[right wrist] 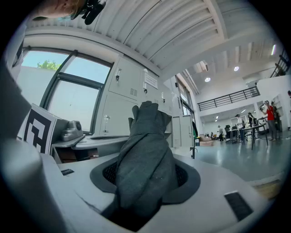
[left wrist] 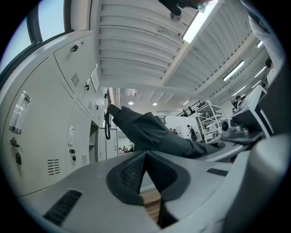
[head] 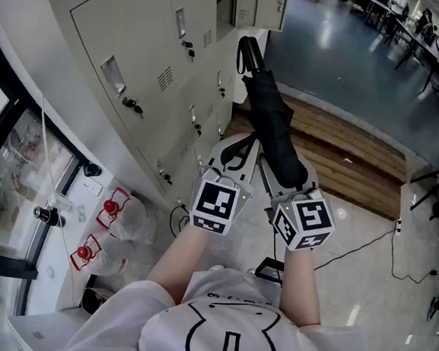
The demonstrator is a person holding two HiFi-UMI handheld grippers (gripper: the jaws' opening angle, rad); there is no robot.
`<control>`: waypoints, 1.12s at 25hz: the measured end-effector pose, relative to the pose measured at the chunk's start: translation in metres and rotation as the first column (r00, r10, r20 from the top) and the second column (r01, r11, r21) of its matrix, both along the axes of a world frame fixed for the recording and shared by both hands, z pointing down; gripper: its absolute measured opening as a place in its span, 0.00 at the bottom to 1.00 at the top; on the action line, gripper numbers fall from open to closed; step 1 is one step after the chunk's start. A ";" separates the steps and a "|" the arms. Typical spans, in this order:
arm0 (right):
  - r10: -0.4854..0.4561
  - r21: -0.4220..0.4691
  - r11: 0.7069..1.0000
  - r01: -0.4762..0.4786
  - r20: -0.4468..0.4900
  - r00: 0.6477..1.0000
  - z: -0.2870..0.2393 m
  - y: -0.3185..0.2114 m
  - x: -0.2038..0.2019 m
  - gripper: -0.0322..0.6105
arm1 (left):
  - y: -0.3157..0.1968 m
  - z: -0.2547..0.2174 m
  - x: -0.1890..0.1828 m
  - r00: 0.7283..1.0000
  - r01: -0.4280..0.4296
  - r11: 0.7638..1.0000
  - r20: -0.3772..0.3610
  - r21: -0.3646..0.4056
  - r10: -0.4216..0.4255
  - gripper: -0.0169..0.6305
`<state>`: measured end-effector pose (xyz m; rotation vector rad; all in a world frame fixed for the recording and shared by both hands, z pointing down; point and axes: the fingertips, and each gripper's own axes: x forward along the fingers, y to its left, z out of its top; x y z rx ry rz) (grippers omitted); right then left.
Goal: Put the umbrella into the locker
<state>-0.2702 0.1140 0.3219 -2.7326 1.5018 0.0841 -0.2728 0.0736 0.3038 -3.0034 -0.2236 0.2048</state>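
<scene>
Black fabric of the folded umbrella (right wrist: 144,150) is filling the right tongs (right wrist: 145,182), whose jaws are closing on it partway apart and pinching its bunched lower end. The left tongs (left wrist: 146,157) are lying alongside, jaws pressing together on nothing, just left of the umbrella. The umbrella is pointing up and away from the person, its far end hanging near the grey lockers (head: 139,42) and outside them, above a wooden step (head: 343,163).

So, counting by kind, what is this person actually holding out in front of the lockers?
Grippers: 2, the left gripper and the right gripper.
Umbrellas: 1, the umbrella, black and folded, clamped in the right gripper.
Total: 3
</scene>
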 end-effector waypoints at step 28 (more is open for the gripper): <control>-0.138 -0.004 0.990 0.139 0.083 0.987 0.014 -0.029 0.224 0.39 | -0.041 0.009 0.219 0.988 0.153 0.988 0.007 -0.023 -0.152 0.06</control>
